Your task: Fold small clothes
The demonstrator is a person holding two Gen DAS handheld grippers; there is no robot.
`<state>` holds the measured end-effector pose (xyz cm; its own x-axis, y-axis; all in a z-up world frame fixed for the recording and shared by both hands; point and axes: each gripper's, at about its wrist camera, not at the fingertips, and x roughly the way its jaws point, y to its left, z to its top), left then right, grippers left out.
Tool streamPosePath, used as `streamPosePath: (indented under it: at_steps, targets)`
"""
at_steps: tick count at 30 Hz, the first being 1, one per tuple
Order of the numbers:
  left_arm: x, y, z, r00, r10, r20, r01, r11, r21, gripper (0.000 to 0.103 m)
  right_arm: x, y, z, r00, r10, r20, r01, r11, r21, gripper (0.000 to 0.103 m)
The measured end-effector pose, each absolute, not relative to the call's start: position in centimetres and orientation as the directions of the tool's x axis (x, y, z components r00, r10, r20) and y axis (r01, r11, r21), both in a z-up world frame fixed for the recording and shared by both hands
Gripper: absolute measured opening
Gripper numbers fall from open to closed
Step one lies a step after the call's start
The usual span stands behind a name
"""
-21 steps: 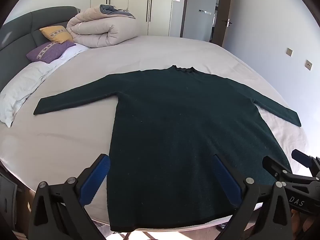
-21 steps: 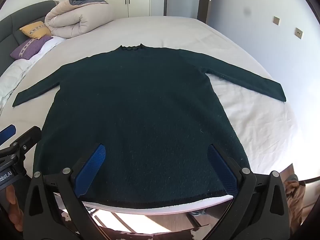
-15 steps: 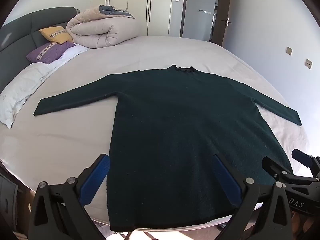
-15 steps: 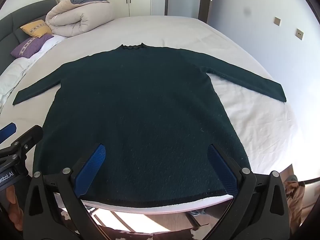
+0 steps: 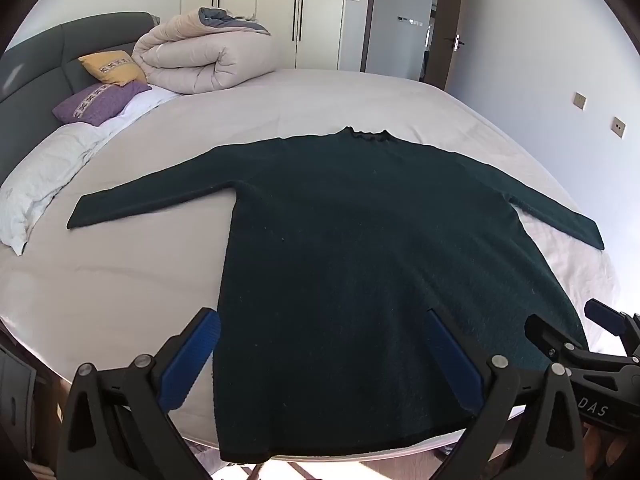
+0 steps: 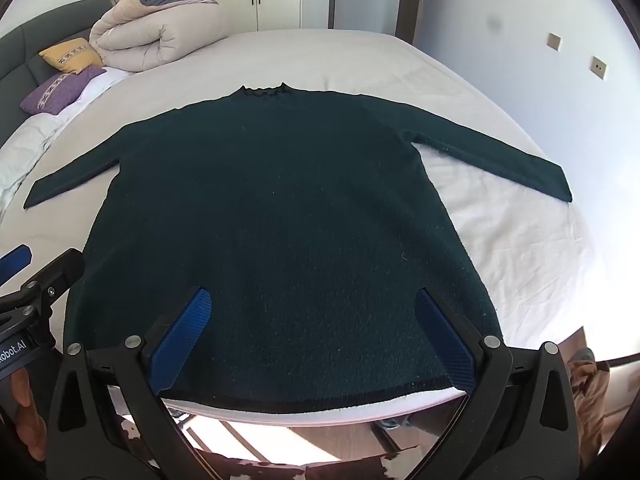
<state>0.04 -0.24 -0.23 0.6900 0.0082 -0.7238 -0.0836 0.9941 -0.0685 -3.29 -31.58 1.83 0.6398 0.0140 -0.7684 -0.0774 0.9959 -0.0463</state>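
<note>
Sweater [image 5: 380, 264] is the big thing here, dark green, spread flat on the bed [image 5: 120, 280] with both sleeves out and its hem at the near edge. Looks like folding hasn't started, so it's the setup step. Next move probably means picking a sleeve or hem corner to pinch. Left gripper [image 5: 320, 364] and right gripper [image 6: 316, 340] both hover above the hem, jaws spread wide, gripping nothing.

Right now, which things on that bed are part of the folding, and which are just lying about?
Part of the job:
- dark green sweater, spread flat
- left gripper and right gripper, fingers open

Just lying about:
- rolled duvet
- yellow cushion
- purple cushion
</note>
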Motion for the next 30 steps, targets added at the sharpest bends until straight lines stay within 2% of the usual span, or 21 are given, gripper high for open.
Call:
streamPosePath:
  at_steps: [30]
  targets:
    - [0.31, -0.39, -0.96, 0.677, 0.002, -0.736, -0.083, 0.994, -0.074, 0.103, -3.40, -31.08, 1.21, 0.634, 0.009, -0.773, -0.078, 0.996, -0.052, 0.103]
